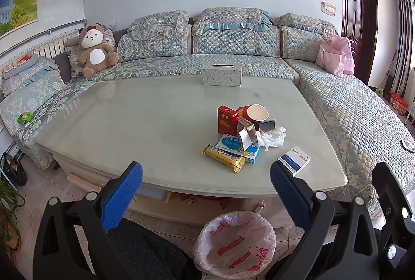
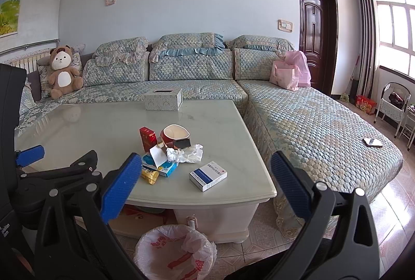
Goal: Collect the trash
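On the pale glass worktop (image 2: pixel 90 129): heaped cartons, wrappers, crumpled white tissue (image 2: pixel 185 153); white-and-blue medicine box (image 2: pixel 208 175) apart. Below: bag-lined bin (image 2: pixel 175 252), seemingly empty. My left gripper (image 1: pixel 206 191) and right gripper (image 2: pixel 206 189): jaws released, holding nothing. Step: first pickup, likely the box.

Both wrist views look from the near table (image 1: pixel 145 124) edge toward the sofa (image 2: pixel 181 64), sharing the tabletop

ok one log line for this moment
phase: pre-grasp | left gripper: open, empty | right gripper: open, empty | trash pile: on table | bin: on floor
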The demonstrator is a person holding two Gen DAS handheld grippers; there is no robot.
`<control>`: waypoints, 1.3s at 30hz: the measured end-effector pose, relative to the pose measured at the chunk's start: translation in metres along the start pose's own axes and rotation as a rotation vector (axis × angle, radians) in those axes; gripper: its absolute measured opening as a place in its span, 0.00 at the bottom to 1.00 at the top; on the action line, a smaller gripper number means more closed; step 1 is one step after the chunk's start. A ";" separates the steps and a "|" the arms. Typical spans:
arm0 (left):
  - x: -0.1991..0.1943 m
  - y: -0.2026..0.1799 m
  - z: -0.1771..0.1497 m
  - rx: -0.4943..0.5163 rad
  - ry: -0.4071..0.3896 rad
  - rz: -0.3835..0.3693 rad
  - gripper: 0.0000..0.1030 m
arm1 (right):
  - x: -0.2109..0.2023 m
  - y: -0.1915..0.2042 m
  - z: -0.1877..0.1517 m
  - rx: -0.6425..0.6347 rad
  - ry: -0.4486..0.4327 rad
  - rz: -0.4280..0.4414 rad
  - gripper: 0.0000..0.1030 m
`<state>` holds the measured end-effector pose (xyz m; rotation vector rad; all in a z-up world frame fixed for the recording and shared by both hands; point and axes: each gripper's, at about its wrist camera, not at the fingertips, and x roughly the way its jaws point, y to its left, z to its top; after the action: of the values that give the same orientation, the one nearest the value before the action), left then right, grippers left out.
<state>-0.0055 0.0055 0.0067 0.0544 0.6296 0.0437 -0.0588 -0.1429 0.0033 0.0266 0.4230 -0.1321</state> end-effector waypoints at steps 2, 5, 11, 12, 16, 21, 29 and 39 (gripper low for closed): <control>0.000 0.000 0.000 -0.004 0.001 0.000 0.94 | 0.000 0.001 0.000 0.000 -0.001 -0.001 0.94; -0.001 0.001 0.000 -0.005 0.000 -0.001 0.94 | 0.000 0.000 0.000 0.000 -0.001 0.000 0.94; -0.001 0.001 -0.001 -0.006 -0.001 0.001 0.94 | 0.000 0.001 0.000 0.000 0.000 0.000 0.94; -0.002 0.001 -0.001 -0.005 -0.002 0.002 0.94 | 0.000 0.001 0.000 -0.001 -0.001 0.000 0.94; -0.001 0.001 -0.001 -0.005 -0.002 0.003 0.94 | 0.000 0.000 -0.001 0.000 0.000 0.001 0.94; -0.001 0.002 -0.001 -0.004 0.000 0.006 0.94 | 0.001 0.003 0.000 -0.008 0.003 0.004 0.94; 0.008 0.002 0.000 0.005 0.018 0.009 0.94 | 0.009 0.004 -0.001 -0.010 0.016 0.009 0.94; 0.045 0.019 0.031 0.063 0.101 -0.066 0.94 | 0.031 -0.008 0.015 -0.117 0.023 -0.031 0.94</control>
<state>0.0484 0.0264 0.0062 0.0922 0.7330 -0.0374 -0.0253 -0.1557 0.0042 -0.0931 0.4539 -0.1377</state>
